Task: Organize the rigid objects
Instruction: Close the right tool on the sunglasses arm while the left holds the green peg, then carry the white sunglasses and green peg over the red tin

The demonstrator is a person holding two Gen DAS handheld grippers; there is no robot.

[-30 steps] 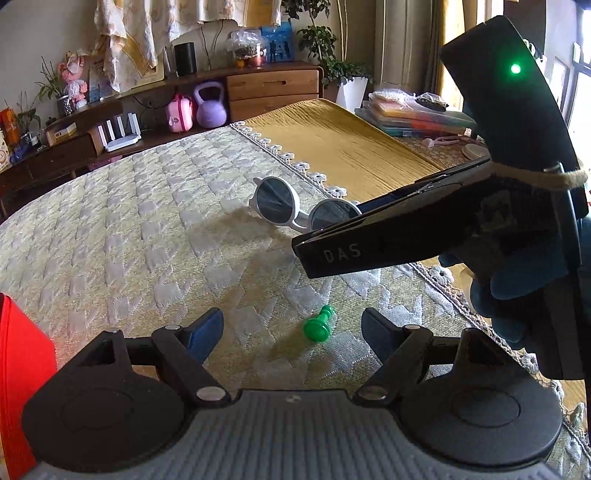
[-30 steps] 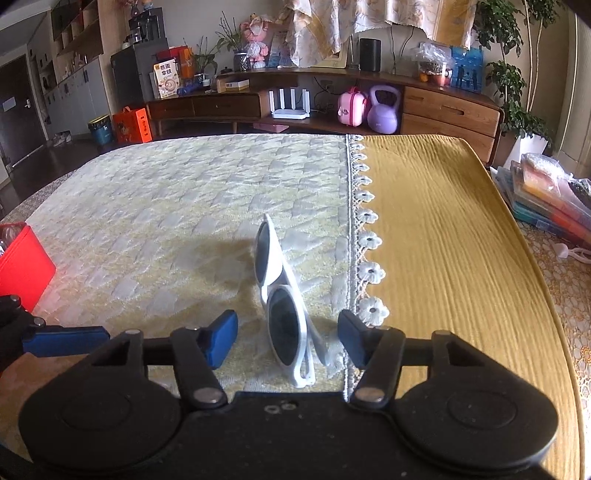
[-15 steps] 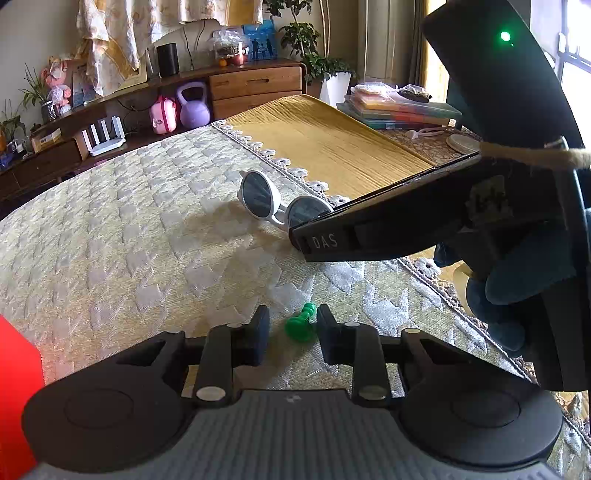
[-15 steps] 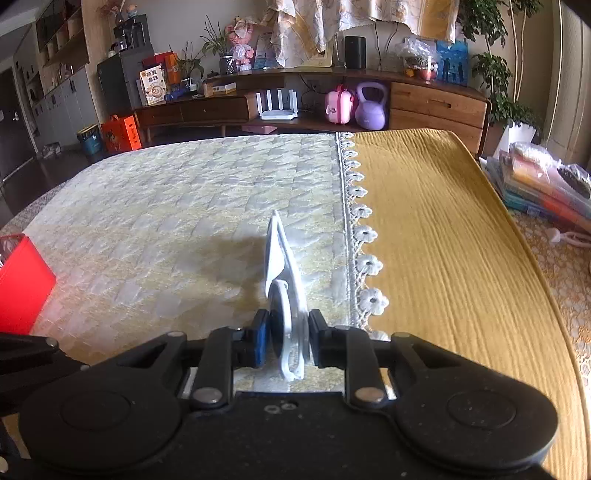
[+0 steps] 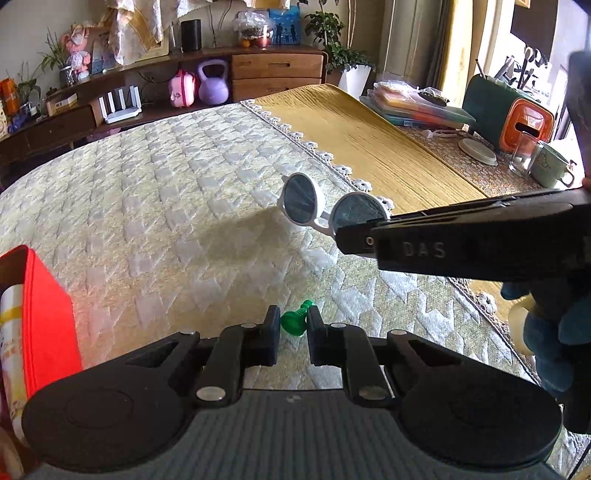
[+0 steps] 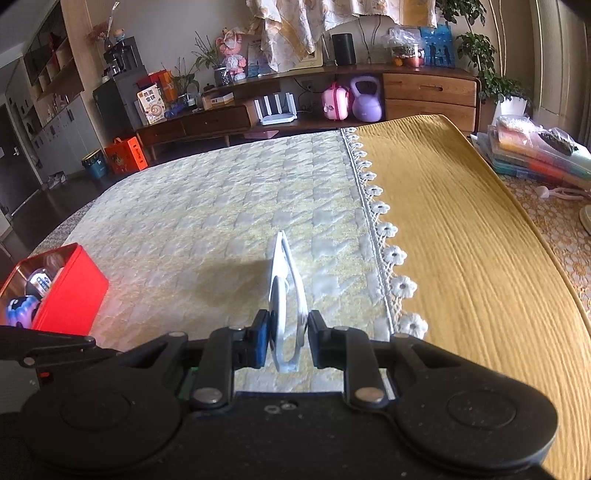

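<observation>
Purple kettlebell (image 6: 365, 99) beside pink case (image 6: 335, 101); white router (image 6: 275, 108) nearby.

Bright daylight from tall windows (image 5: 476, 55) at right. Along the pale far wall (image 6: 177, 29), a long low dark-wood sideboard (image 6: 229, 118) with light oak drawers (image 6: 428, 92). At left, dark floor (image 6: 44, 199). Beside the drawers, a leafy potted plant (image 6: 491, 74).

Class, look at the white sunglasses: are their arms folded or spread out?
Folded. The right gripper clamps the white sunglasses across lens and arm together, and the arm lies flat against the frame.
</observation>
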